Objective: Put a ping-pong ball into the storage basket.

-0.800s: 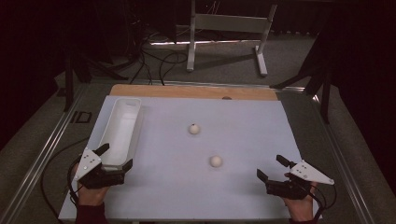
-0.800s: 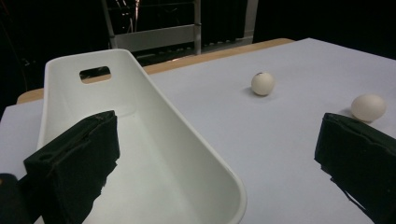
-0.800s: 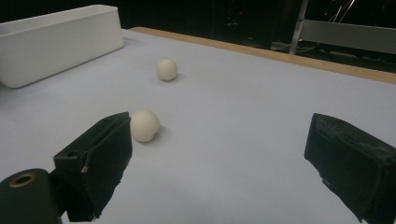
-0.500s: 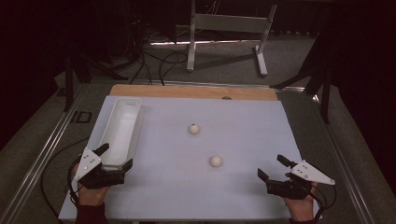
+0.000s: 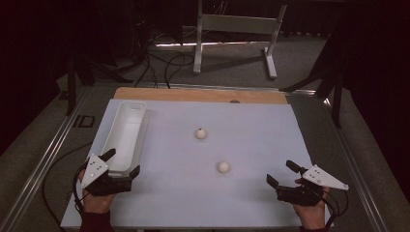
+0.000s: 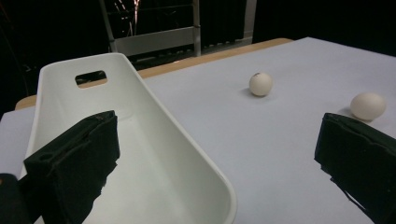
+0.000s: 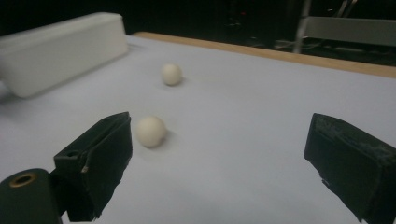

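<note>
Nothing done, it seems: both eggs lie on the bench, tray empty (both tools released, grasping nothing).

The table carries a pale, light-blue sheet that covers almost all of it; only along the far edge a strip of bare wood is visible. On the sheet, near the left edge, a long white tray lies with its length running from the near side toward the far left corner. It has a handle slot in its far wall. Two small white eggs rest on the sheet: the far egg around the centre, the near egg closer to the near edge and a little more to the right. They lie apart from each other.
</note>
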`<state>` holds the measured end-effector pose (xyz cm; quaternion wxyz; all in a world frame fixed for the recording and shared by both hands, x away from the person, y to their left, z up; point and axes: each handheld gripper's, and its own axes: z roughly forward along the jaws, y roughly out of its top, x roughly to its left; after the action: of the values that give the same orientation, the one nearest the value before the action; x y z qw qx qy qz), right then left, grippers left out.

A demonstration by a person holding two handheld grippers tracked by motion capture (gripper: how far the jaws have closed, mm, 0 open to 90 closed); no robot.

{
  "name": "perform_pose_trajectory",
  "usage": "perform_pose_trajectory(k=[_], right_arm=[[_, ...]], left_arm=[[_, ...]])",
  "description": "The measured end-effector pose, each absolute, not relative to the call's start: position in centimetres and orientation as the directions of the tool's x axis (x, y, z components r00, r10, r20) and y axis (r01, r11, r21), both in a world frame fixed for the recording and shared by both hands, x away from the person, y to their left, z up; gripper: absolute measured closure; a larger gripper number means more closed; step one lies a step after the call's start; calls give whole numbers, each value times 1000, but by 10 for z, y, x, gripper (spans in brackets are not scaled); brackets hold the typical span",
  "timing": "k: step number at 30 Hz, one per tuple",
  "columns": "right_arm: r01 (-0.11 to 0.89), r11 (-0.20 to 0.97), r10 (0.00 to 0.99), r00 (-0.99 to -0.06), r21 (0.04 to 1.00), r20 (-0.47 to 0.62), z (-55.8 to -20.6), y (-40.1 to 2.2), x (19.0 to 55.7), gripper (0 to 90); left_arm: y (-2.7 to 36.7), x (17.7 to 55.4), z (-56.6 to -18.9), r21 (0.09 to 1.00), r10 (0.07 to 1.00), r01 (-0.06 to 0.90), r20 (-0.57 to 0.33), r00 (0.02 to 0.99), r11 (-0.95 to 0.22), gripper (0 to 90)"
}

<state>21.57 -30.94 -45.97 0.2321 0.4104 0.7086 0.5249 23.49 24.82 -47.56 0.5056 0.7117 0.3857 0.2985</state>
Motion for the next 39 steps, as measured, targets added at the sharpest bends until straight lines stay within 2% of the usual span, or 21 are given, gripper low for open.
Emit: perform_pose_trajectory(k=[15,39], right_arm=[[350,161,806,-586,923,81,-432,-301,228,74],[390,227,801,-596,893,57,-411,-284,247,73]], left_arm=[[248,233,-475,955,865,238,38,501,-179,8],[248,232,-475,955,872,231,51,486,-184,8]])
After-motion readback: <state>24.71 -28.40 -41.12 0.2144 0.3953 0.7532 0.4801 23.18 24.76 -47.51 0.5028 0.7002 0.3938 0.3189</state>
